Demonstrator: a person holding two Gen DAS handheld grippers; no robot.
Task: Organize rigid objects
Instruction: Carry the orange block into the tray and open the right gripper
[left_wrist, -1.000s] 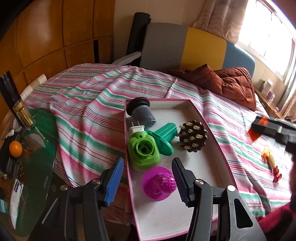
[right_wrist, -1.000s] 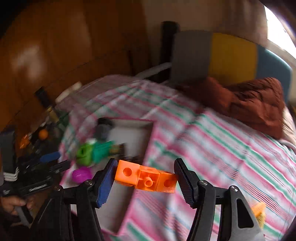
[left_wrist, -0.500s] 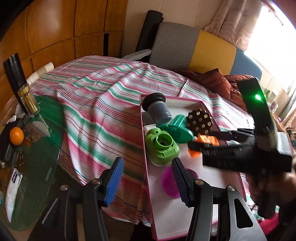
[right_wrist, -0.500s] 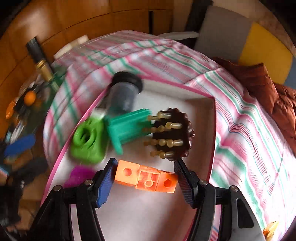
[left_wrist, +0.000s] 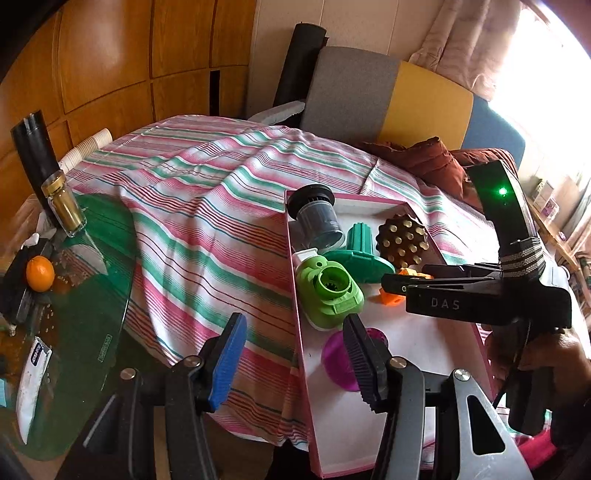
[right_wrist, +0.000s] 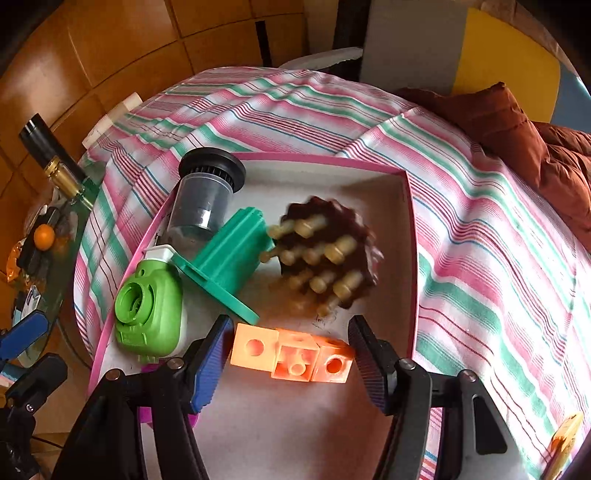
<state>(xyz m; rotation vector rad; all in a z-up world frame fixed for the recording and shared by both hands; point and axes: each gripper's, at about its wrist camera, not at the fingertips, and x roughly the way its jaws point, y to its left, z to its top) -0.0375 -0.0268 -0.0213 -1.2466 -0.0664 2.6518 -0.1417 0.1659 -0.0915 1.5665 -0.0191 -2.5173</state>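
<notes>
A pink-rimmed white tray (right_wrist: 325, 160) lies on the striped cloth. In it are a grey cylinder (right_wrist: 203, 199), a teal plastic piece (right_wrist: 229, 258), a green camera-shaped toy (right_wrist: 149, 306), a purple toy (left_wrist: 340, 358) and a brown studded ball (right_wrist: 325, 254), which looks blurred. My right gripper (right_wrist: 290, 345) is shut on a row of orange linked cubes (right_wrist: 291, 356), low over the tray floor in front of the ball. In the left wrist view this gripper (left_wrist: 402, 286) reaches in from the right. My left gripper (left_wrist: 295, 343) stands open and empty over the tray's near left rim.
A green glass side table (left_wrist: 85, 332) at the left carries an orange fruit (left_wrist: 40, 273) and a gold-capped bottle (left_wrist: 64, 206). A brown jacket (right_wrist: 517, 136) lies at the back right. A small orange-yellow toy (right_wrist: 565, 432) sits on the cloth right of the tray.
My right gripper has come in from the right and down over the tray, still carrying the orange cubes. The brown ball now looks blurred. My left gripper has hardly moved.
</notes>
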